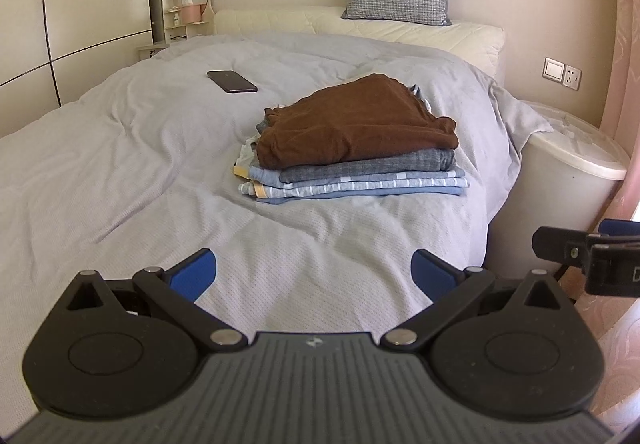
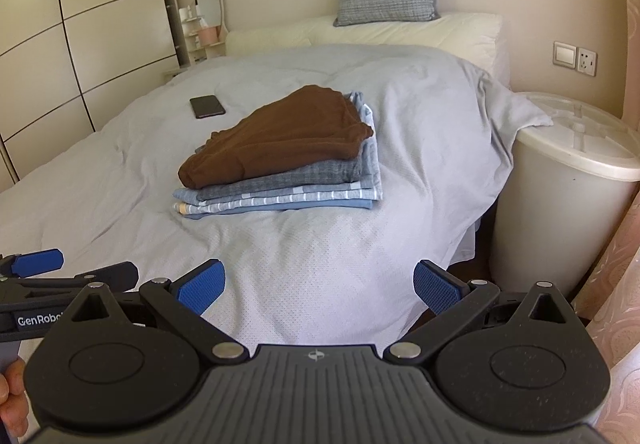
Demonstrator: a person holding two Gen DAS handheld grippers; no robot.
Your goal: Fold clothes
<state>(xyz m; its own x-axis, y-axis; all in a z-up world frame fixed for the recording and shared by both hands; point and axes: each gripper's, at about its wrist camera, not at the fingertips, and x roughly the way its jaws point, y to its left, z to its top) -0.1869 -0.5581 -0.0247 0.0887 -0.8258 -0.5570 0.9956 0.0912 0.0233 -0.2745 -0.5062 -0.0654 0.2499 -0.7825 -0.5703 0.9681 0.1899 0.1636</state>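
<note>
Both grippers hang spread wide over the near edge of the bed [image 1: 120, 148], with nothing between their blue pads. The left gripper [image 1: 314, 276] and the right gripper [image 2: 318, 286] sit side by side, each showing in the edge of the other's view.

The stack [image 1: 354, 142] of folded clothes lies well ahead of both, out on the grey cover and apart from any finger. From the left wrist it sits slightly right of centre; from the right wrist it sits left of centre. A brown top [image 2: 276, 138] crowns it, over grey checked and blue striped pieces.

A phone [image 1: 232, 81] lies on the cover beyond the stack, to its left. A white bin [image 2: 568, 180] stands just beside the bed's right side. A hand [image 2: 12, 400] shows at the lower left edge of the right wrist view.
</note>
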